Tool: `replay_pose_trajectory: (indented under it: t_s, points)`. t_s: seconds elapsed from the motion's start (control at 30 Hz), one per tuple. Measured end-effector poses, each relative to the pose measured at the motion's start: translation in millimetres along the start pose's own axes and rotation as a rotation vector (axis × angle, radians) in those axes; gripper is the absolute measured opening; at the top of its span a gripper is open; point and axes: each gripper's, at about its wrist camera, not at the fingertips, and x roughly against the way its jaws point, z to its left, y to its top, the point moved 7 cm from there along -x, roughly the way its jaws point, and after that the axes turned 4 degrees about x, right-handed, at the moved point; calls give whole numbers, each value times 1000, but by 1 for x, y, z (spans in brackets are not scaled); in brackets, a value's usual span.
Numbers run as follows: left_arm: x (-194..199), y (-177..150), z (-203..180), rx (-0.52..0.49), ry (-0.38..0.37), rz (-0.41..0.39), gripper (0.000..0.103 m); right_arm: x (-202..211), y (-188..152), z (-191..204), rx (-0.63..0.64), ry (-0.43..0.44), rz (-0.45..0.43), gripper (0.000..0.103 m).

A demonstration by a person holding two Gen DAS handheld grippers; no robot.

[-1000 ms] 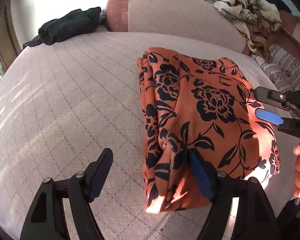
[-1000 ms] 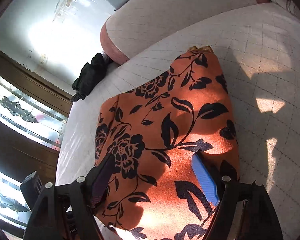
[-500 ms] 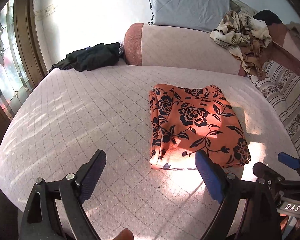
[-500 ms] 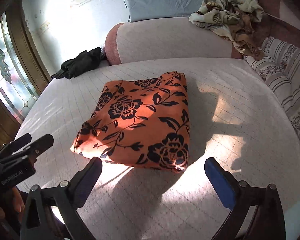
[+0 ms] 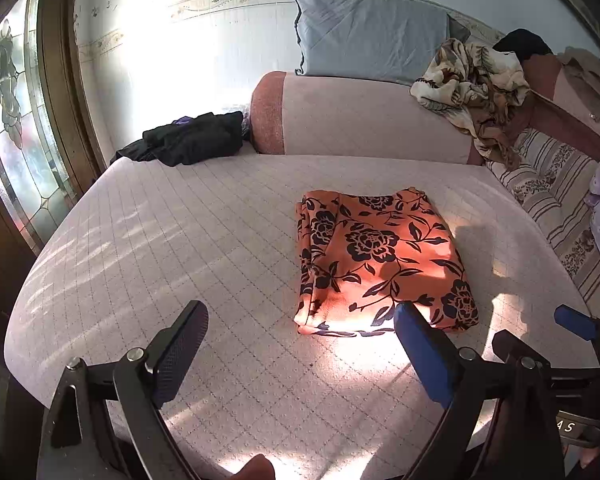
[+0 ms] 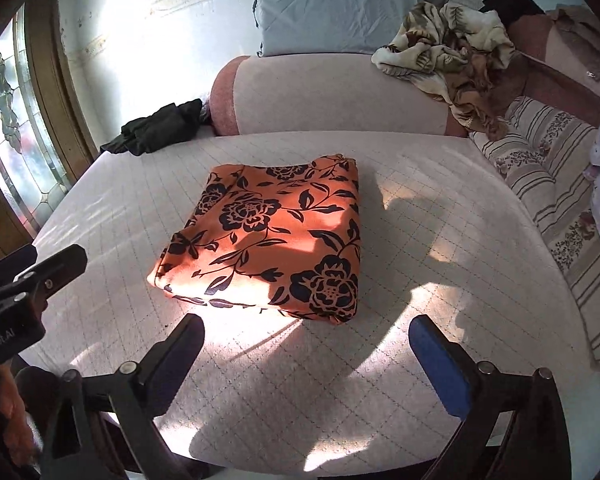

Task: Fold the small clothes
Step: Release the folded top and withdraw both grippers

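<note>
An orange cloth with black flowers (image 5: 380,260) lies folded into a flat rectangle on the pale quilted mattress (image 5: 180,240); it also shows in the right wrist view (image 6: 272,236). My left gripper (image 5: 300,356) is open and empty, held back above the mattress's near edge, short of the cloth. My right gripper (image 6: 308,364) is open and empty, also back from the cloth's near edge. Each gripper shows at the edge of the other's view.
A dark garment pile (image 5: 192,140) lies at the far left corner. A pink bolster (image 5: 360,120), a grey pillow (image 5: 372,36) and a crumpled beige floral blanket (image 5: 472,88) are at the back. Striped cushions (image 5: 560,200) lie right. A stained-glass window (image 5: 12,120) is left.
Both grippers have let go of the orange cloth and pulled back and up from it. The cloth now lies folded on the mattress, farther off in both views.
</note>
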Motion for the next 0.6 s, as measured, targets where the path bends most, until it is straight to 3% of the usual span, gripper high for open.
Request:
replay_pose_trajectory:
  t_s: [0.6]
  points:
    - [-17, 11, -7, 18, -36, -7, 94, -12, 16, 1, 52, -13, -10, 103]
